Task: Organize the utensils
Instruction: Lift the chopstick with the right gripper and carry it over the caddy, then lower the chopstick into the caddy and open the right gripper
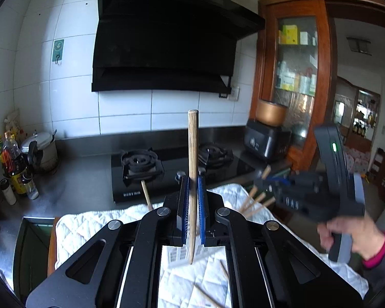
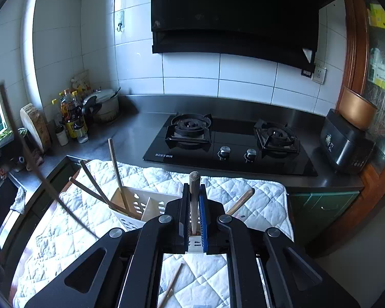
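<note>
My left gripper (image 1: pixel 192 187) is shut on a wooden chopstick (image 1: pixel 193 154) that stands upright between its blue pads, its lower tip over a white slotted utensil holder (image 1: pixel 182 252). My right gripper (image 2: pixel 194 192) is shut on another wooden chopstick (image 2: pixel 194 187), also upright, its lower end in the white utensil holder (image 2: pixel 138 205). Several chopsticks (image 2: pixel 115 169) lean in the holder's left compartment. In the left wrist view the right gripper (image 1: pixel 264 183) is at the right, blurred, with chopstick ends (image 1: pixel 256 200) below it. Loose chopsticks (image 2: pixel 172 279) lie on the white quilted cloth (image 2: pixel 243 187).
A black gas stove (image 2: pixel 231 138) sits on the steel counter behind the cloth. Bottles (image 2: pixel 71 118) and a lidded pot (image 2: pixel 105 105) stand at the back left, a black rice cooker (image 2: pixel 346 141) at the right. A range hood (image 1: pixel 166 38) hangs above.
</note>
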Demonstrator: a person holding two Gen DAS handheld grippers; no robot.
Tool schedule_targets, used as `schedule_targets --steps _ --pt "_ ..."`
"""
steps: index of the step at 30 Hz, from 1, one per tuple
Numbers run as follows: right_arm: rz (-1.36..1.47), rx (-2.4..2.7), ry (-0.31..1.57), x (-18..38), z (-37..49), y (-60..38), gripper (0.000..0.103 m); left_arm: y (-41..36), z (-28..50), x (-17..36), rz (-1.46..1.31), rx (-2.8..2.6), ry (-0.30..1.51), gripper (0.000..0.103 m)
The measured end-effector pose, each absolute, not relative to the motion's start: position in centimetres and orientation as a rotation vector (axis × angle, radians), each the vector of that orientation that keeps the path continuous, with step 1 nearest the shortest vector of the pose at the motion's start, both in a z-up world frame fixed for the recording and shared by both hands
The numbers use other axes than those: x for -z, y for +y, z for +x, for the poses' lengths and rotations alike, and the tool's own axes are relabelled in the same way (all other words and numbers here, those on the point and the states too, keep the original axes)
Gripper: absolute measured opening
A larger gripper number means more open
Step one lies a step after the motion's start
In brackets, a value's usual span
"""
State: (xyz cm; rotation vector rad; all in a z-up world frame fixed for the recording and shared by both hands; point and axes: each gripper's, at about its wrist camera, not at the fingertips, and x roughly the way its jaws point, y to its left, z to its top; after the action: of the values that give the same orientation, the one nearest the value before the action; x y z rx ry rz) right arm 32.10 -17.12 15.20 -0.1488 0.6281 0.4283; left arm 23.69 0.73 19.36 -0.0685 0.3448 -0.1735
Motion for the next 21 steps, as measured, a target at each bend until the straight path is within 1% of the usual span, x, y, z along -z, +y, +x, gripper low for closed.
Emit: schedule_targets --steps 4,7,14,21 --pt "-0.156 -0.431 0.643 -14.4 32.5 -16.9 0.007 0.6 25.5 -19.9 -0.101 0.139 0.309 0.005" --pt "-0.166 -0.433 0.645 -14.0 32.6 -16.9 0.007 0.9 27.1 -19.3 -0.137 0.118 0.308 0.005" --pt "-0.181 -0.444 0.65 -13.3 32.5 -16.8 0.007 2.2 30.7 -16.5 -0.207 0.075 0.36 0.005" --pt "-0.176 -0.444 0.657 -12.8 32.6 -16.9 0.007 2.8 32.3 -13.8 -0.22 0.078 0.44 0.005"
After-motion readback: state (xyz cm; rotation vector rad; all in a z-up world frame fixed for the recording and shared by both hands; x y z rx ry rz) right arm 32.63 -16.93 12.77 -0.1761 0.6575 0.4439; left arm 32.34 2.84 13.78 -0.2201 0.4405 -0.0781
